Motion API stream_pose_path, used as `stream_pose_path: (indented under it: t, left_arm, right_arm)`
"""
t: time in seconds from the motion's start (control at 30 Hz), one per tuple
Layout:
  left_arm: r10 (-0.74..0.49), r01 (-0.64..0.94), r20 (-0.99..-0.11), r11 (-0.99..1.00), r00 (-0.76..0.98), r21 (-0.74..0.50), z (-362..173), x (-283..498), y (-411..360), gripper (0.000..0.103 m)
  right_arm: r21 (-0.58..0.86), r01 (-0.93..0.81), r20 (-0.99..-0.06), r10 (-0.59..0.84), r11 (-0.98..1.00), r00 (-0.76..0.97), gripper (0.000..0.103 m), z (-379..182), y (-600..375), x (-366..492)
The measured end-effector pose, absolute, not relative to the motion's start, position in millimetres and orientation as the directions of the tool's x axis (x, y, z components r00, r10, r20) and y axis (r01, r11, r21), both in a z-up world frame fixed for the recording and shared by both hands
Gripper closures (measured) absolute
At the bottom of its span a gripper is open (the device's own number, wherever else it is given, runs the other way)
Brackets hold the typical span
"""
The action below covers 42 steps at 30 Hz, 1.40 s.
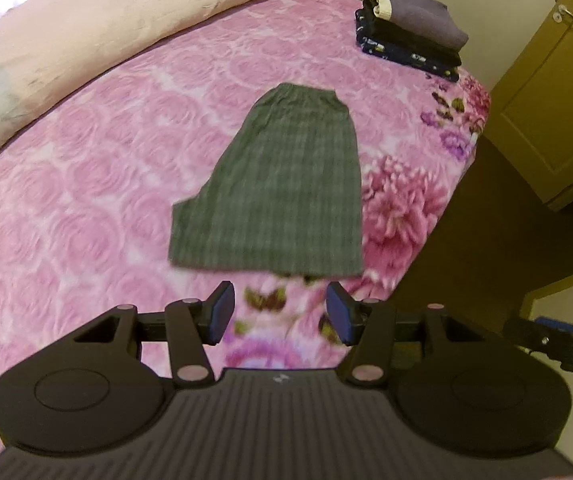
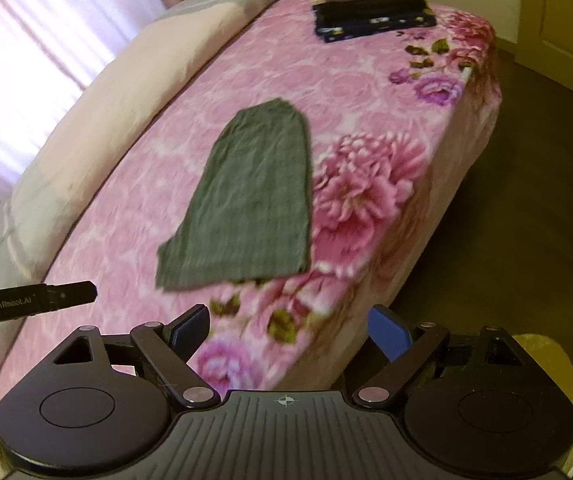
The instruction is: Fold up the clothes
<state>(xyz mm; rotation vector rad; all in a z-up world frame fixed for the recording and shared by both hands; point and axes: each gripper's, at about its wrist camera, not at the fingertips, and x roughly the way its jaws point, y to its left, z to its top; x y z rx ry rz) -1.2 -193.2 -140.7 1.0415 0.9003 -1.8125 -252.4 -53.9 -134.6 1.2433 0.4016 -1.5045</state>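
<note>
A pair of dark green checked shorts [image 1: 282, 184] lies flat on the pink flowered bedspread [image 1: 106, 168], folded in half lengthwise, waistband at the far end. My left gripper [image 1: 280, 316] hovers open just short of the hem, nothing between its blue pads. In the right wrist view the same shorts [image 2: 250, 204] lie ahead and slightly left. My right gripper [image 2: 288, 338] is open too, over the bed's near corner and clear of the cloth. The left gripper's body [image 2: 30, 300] shows at the left edge of that view.
A stack of folded dark clothes [image 1: 414, 32] sits at the far corner of the bed. A pale rolled duvet [image 1: 86, 32] runs along the left side. The bed's right edge [image 2: 446, 184] drops to a dark floor [image 2: 526, 220]. A wardrobe door [image 1: 558, 92] stands at right.
</note>
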Motion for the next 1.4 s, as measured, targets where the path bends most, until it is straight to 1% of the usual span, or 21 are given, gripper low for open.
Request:
stream_pose_path:
  t: [0.1, 0.3, 0.5, 0.7, 0.87, 0.97, 1.07, 1.2, 1.27, 1.3, 1.33, 1.37, 1.4]
  left_arm:
    - [-0.287, 0.903, -0.903, -0.382, -0.32, -0.199, -148.9, -1.3, -223.4, 0.057]
    - [-0.258, 0.926, -0.919, -0.312, -0.297, -0.212, -175.4, 18.9, -271.8, 0.057]
    - [-0.231, 0.941, -0.931, -0.254, -0.283, -0.223, -202.4, 46.6, -297.1, 0.057]
    - [-0.198, 0.956, -0.94, -0.16, -0.277, -0.247, -229.3, 74.0, -300.6, 0.057]
    - [-0.195, 0.959, -0.943, -0.137, -0.27, -0.246, -254.2, 86.8, -299.1, 0.057]
    - [-0.186, 0.964, -0.949, -0.116, -0.256, -0.238, -273.6, 90.7, -298.7, 0.057]
    - [-0.176, 0.959, -0.943, -0.095, -0.281, -0.268, -291.9, 96.0, -301.8, 0.057]
    - [-0.181, 0.944, -0.927, -0.082, -0.33, -0.32, -317.4, 103.9, -312.8, 0.057]
    - [-0.186, 0.933, -0.914, -0.076, -0.36, -0.352, -329.3, 108.3, -320.0, 0.057]
    - [-0.189, 0.927, -0.908, -0.073, -0.375, -0.368, -335.2, 110.6, -323.6, 0.057]
    - [-0.192, 0.921, -0.901, -0.07, -0.39, -0.383, -341.1, 112.8, -327.1, 0.057]
    - [-0.195, 0.914, -0.894, -0.068, -0.404, -0.399, -347.0, 115.0, -330.7, 0.057]
    - [-0.195, 0.908, -0.887, -0.063, -0.419, -0.415, -353.3, 117.2, -334.5, 0.057]
  right_arm:
    - [0.364, 0.838, -0.859, -0.495, -0.406, 0.133, 0.013, -141.4, -72.7, -270.0]
    - [0.337, 0.816, -0.9, -0.415, -0.47, 0.133, 0.013, -163.6, -106.3, -283.1]
    - [0.319, 0.831, -0.906, -0.403, -0.456, 0.127, 0.013, -174.0, -138.4, -283.3]
    - [0.302, 0.837, -0.921, -0.366, -0.456, 0.133, 0.013, -198.8, -165.8, -286.1]
    - [0.326, 0.835, -0.92, -0.35, -0.443, 0.173, 0.013, -231.2, -178.4, -288.3]
    - [0.34, 0.831, -0.924, -0.32, -0.44, 0.209, 0.014, -260.5, -182.6, -287.5]
    - [0.363, 0.826, -0.92, -0.304, -0.431, 0.246, 0.014, -282.6, -185.2, -286.2]
    - [0.416, 0.811, -0.897, -0.331, -0.412, 0.292, 0.014, -303.5, -188.4, -288.5]
    - [0.466, 0.788, -0.871, -0.366, -0.402, 0.328, 0.014, -313.8, -191.3, -292.5]
    - [0.491, 0.776, -0.856, -0.384, -0.396, 0.346, 0.015, -319.0, -192.7, -294.5]
    - [0.515, 0.763, -0.841, -0.401, -0.39, 0.363, 0.018, -324.1, -194.1, -296.4]
    - [0.539, 0.75, -0.825, -0.418, -0.384, 0.38, 0.026, -329.5, -195.6, -298.5]
    - [0.564, 0.733, -0.808, -0.437, -0.38, 0.396, 0.027, -337.0, -197.5, -302.0]
